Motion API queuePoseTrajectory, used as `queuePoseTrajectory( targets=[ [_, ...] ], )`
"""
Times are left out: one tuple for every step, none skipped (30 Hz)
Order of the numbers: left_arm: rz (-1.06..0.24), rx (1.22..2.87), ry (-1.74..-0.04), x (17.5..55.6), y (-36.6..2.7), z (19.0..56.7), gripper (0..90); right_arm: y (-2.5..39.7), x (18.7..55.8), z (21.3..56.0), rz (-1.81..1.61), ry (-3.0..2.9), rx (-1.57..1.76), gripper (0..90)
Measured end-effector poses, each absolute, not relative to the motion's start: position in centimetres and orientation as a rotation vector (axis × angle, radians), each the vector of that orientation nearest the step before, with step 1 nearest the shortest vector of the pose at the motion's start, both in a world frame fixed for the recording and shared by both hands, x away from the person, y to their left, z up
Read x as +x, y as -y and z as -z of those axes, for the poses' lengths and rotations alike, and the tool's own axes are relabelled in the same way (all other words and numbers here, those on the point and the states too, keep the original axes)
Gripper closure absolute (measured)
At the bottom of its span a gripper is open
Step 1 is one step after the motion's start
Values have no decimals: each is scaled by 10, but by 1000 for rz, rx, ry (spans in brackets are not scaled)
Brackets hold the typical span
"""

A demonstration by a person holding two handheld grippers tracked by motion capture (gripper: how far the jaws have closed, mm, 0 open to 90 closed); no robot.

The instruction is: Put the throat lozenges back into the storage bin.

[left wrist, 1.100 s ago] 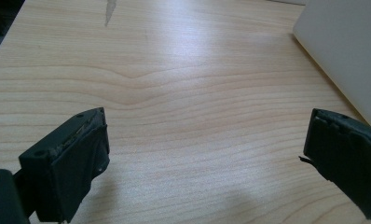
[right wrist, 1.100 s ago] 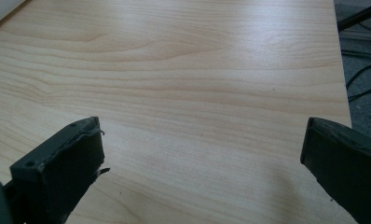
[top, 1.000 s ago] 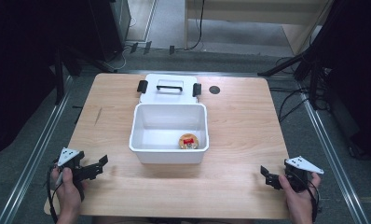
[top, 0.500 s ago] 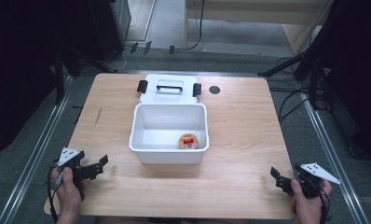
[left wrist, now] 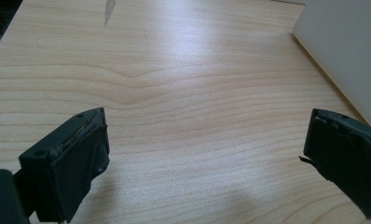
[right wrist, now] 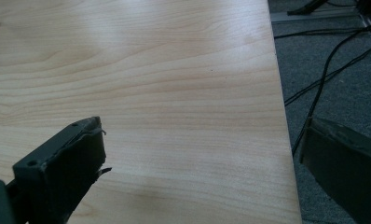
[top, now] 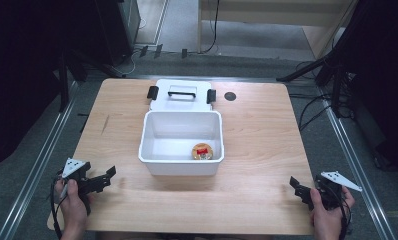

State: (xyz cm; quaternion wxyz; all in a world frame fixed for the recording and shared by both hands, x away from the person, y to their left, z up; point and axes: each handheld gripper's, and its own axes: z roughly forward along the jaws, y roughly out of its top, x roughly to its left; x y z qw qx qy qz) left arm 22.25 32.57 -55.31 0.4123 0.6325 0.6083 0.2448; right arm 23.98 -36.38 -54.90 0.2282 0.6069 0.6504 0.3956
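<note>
White plastic bin [top: 181, 150], rectangular, on grained wood table [top: 257, 130].

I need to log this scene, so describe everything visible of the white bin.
The bin is a white, rectangular, open-topped tub that looks like plastic, with smooth walls and a rolled rim. It stands upright near the middle of the wooden table. Inside, at the near right corner of its floor, lies a small round item, tan with a red mark. Its white lid, with a handle and two black latches, lies flat right behind it, seemingly against the far rim. Both tongs are well clear of it.
</note>
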Motion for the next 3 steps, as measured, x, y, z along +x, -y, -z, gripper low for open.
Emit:
queuePoseTrajectory(
  targets=[
    [-616,1591,-1530,222,-326,553,8,364,239,549,-1091,-1789,1666,0],
    [-616,1586,-1530,222,-326,553,8,364,239,549,-1090,-1786,1661,0],
    [-616,1586,-1530,222,-326,553,7,363,238,549,-1092,-1780,1663,0]
  ],
)
